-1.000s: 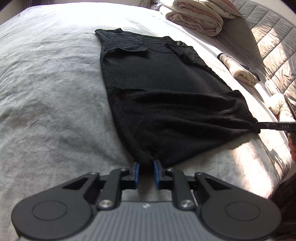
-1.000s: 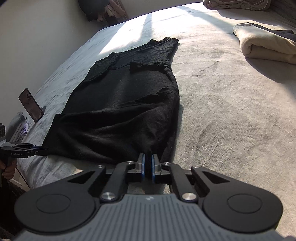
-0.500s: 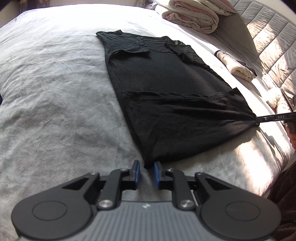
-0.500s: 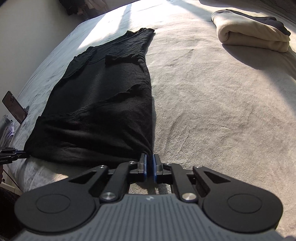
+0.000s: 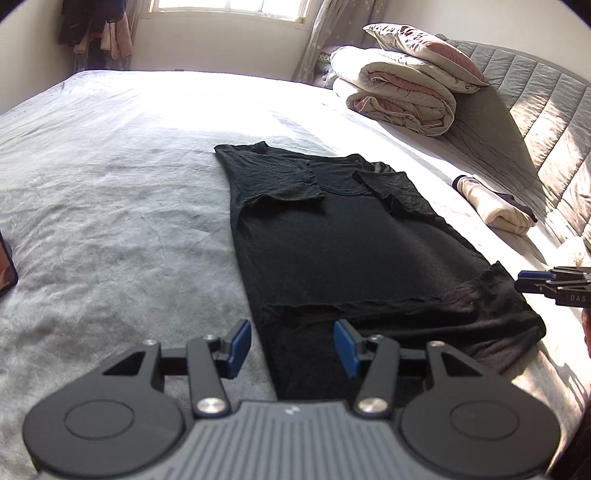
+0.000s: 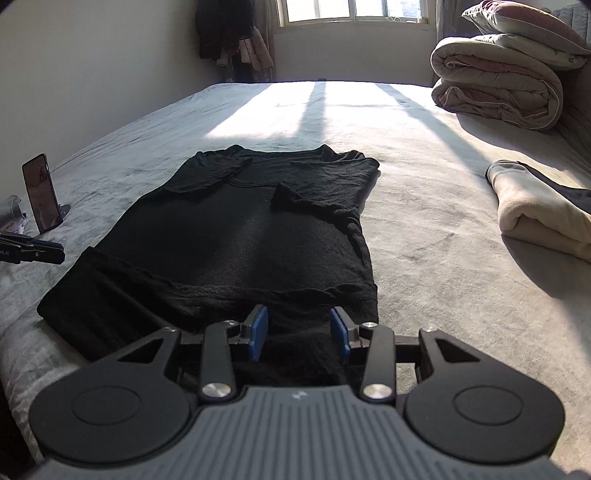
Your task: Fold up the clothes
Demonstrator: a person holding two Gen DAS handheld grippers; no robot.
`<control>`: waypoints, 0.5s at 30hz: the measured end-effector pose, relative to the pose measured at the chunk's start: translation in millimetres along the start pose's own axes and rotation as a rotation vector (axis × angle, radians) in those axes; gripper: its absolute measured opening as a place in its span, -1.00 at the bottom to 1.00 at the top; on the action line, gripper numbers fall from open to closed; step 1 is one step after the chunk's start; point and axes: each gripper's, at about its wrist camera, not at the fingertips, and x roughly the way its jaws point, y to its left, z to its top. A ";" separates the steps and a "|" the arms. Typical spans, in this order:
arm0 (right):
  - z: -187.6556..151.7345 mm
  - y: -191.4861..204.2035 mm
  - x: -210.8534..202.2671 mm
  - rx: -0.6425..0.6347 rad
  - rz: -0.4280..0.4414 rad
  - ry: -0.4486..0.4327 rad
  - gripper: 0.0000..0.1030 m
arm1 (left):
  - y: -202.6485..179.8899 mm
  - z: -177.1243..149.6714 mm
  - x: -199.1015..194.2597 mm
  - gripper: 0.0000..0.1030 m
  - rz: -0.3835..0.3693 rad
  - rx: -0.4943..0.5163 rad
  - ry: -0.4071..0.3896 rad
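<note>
A black T-shirt [image 5: 332, 236] lies flat on the grey bed [image 5: 110, 221], sleeves folded in and its near end doubled over. My left gripper [image 5: 291, 326] hovers over the shirt's near left corner. Its jaws are opening, and the cloth lies below and between them without the blue pads [image 5: 238, 345] pressing it. My right gripper [image 6: 298, 325] stands over the near right corner of the shirt [image 6: 240, 236]. Its jaws are opening too, with black cloth between them untouched. Each view shows the other gripper at its edge: the right gripper [image 5: 521, 280] and the left gripper [image 6: 59, 253].
A rolled quilt with a pillow on top [image 5: 399, 92] sits at the bed's far right by the padded headboard [image 5: 535, 122]. A folded cream garment [image 6: 543, 214] lies right of the shirt. A phone on a stand [image 6: 40, 192] is at the left edge. Clothes [image 5: 96, 33] hang by the window.
Both grippers were shut on the shirt's near corners; now both have let go and opened. Both hands drew back and tilted up, so more of the room shows.
</note>
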 end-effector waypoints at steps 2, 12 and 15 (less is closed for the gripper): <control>4.1 8.2 10.0 -0.035 0.025 -0.002 -0.18 | -1.3 1.1 13.6 -0.03 0.019 0.010 0.015; -1.3 17.5 51.1 -0.157 0.046 0.085 -0.10 | 0.5 -1.1 25.6 -0.54 0.045 0.022 0.003; -2.7 18.0 52.5 -0.180 0.048 0.089 -0.05 | -7.6 -4.9 24.2 -0.75 0.055 0.086 -0.010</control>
